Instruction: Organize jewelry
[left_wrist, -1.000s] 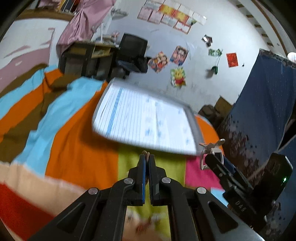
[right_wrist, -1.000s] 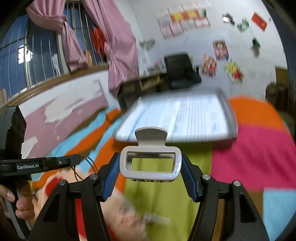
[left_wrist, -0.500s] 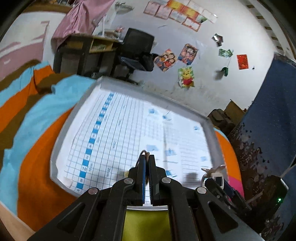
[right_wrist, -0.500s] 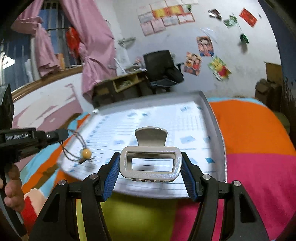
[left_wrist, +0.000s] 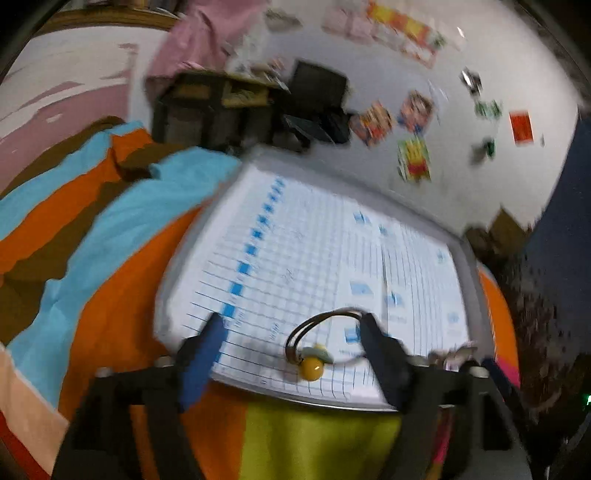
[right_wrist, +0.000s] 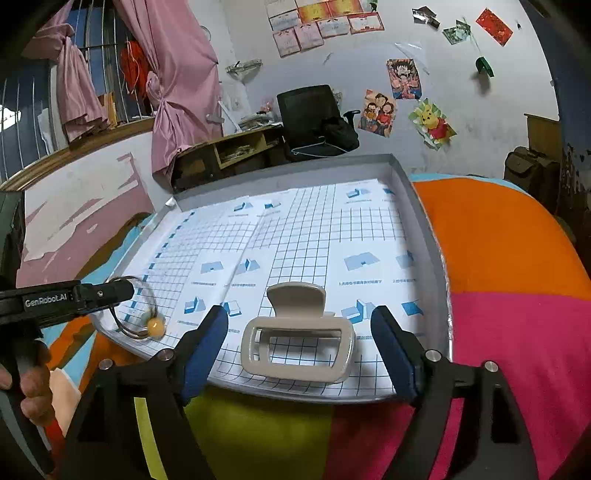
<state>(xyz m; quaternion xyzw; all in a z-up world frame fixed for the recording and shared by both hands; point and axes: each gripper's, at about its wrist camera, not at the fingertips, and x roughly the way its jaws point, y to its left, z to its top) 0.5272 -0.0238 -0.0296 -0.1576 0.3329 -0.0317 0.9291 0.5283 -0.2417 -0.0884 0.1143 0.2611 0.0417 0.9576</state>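
Note:
A grey shallow tray (right_wrist: 428, 236) lined with blue-gridded paper lies on a striped blanket. My right gripper (right_wrist: 299, 336) is open; a beige hair claw clip (right_wrist: 297, 341) lies on the tray's near edge between its fingers. My left gripper (left_wrist: 291, 347) is open; a thin hair tie with a yellow bead (left_wrist: 312, 363) lies between its fingers on the tray (left_wrist: 258, 387), one loop touching the right finger. In the right wrist view the hair tie (right_wrist: 153, 323) sits at the tray's near left corner by the left gripper (right_wrist: 107, 291).
The blanket (right_wrist: 498, 258) has orange, pink, yellow-green and blue stripes. A dark desk (right_wrist: 229, 151) and black office chair (right_wrist: 314, 118) stand behind the tray by a poster-covered wall. The right gripper (left_wrist: 476, 365) shows at the right of the left wrist view.
Both grippers have opened over the tray's near edge. The hair tie left the left gripper and the claw clip left the right gripper; both now lie on the tray paper.

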